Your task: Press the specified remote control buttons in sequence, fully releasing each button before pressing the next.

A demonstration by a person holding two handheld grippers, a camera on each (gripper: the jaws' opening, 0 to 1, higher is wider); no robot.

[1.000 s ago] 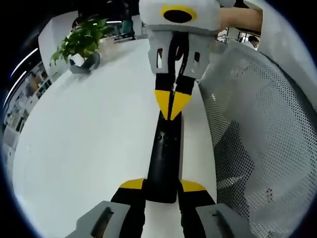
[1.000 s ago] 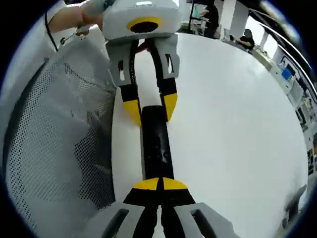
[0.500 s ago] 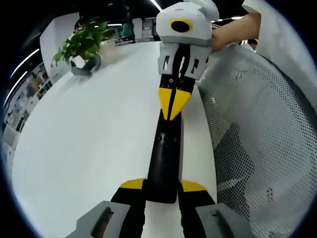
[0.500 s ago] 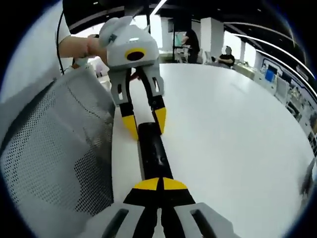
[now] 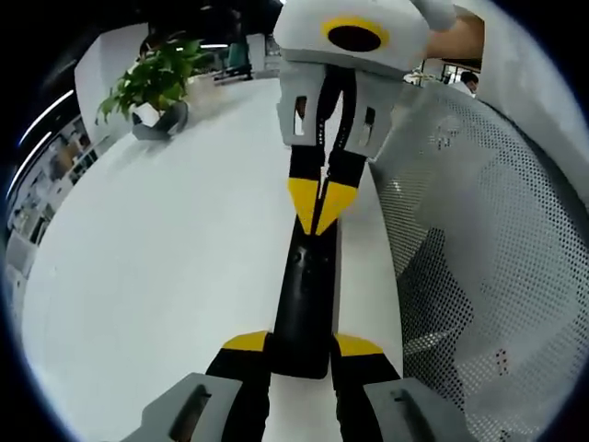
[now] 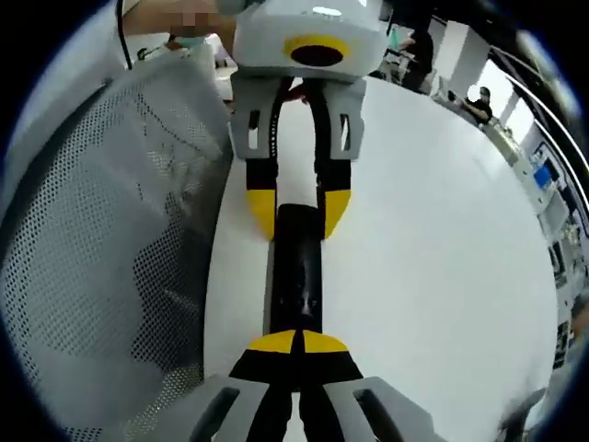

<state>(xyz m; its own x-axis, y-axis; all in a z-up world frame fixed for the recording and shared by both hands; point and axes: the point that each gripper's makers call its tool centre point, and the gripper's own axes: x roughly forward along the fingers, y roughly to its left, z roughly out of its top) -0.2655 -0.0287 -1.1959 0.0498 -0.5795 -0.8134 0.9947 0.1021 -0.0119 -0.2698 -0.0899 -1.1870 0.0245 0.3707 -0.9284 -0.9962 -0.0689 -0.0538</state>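
Note:
A long black remote (image 5: 308, 295) lies on the white table (image 5: 166, 258), close to its edge. My left gripper (image 5: 303, 345) is shut on the remote's near end, one yellow-tipped jaw on each side. My right gripper (image 5: 317, 207) comes down from the top, shut, with its joined yellow tips resting on the remote's far end. In the right gripper view the right gripper (image 6: 296, 343) has its tips together over the remote (image 6: 296, 276). Beyond it, the left gripper (image 6: 298, 210) clamps the other end.
A grey mesh chair back (image 5: 479, 249) stands right beside the table edge and the remote, also seen as the chair back (image 6: 101, 230). A potted plant (image 5: 152, 87) sits at the table's far side. People sit in the background (image 6: 479, 97).
The right gripper tipped back half a second ago and now leans steeply over the remote again. Its shut tips stay at the remote's end. The left gripper's hold is unchanged.

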